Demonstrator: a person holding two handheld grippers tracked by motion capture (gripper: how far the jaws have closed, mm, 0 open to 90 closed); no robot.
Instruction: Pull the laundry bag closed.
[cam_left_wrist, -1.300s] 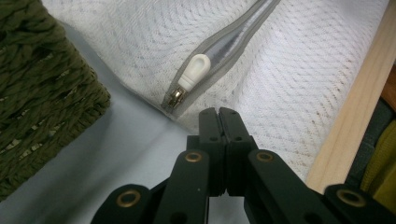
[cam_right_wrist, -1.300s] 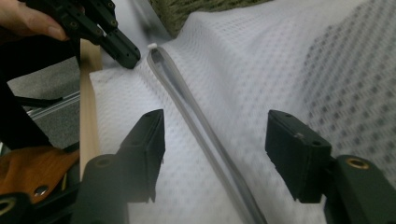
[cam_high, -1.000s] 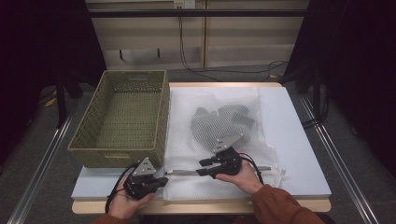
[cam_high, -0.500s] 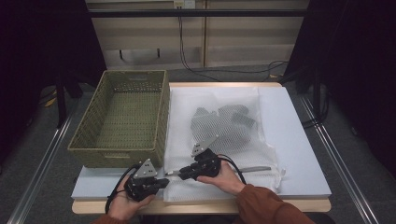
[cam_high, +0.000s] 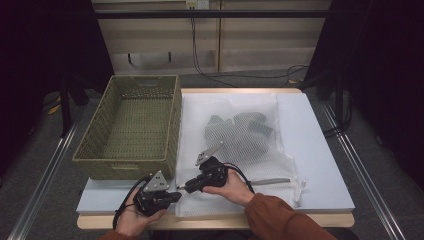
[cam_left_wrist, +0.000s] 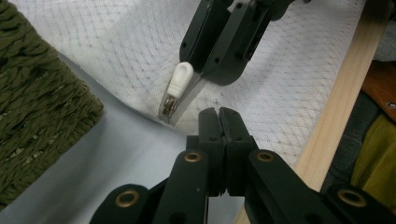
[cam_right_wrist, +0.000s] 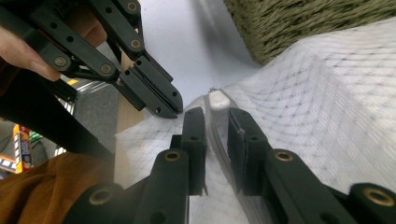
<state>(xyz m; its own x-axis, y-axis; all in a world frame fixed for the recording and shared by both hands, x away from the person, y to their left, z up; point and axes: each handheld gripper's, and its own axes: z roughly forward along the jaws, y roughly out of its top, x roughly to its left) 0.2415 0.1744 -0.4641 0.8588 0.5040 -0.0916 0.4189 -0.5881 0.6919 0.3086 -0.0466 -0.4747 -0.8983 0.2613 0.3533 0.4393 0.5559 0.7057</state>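
A white mesh laundry bag (cam_high: 240, 150) lies flat on the pale surface (cam_high: 325, 150), just beside the right wall of the woven green basket (cam_high: 132, 125); dark folded items show through the mesh toward the bag's far half. The bag's zipper runs along its near edge, and the white zipper pull (cam_left_wrist: 180, 81) sits at the near corner closest to the basket.

The left tongs (cam_high: 172, 196) rest at that same corner, away from the basket's near right corner, their jaws pressed fully together on the corner fabric of the bag. The right tongs (cam_high: 184, 188) point toward the basket from the bag's side and meet the left ones tip to tip. Their jaws have just been closing and now stand narrow, straddling the zipper line (cam_right_wrist: 215, 135) just behind the pull, without visibly pinching it.
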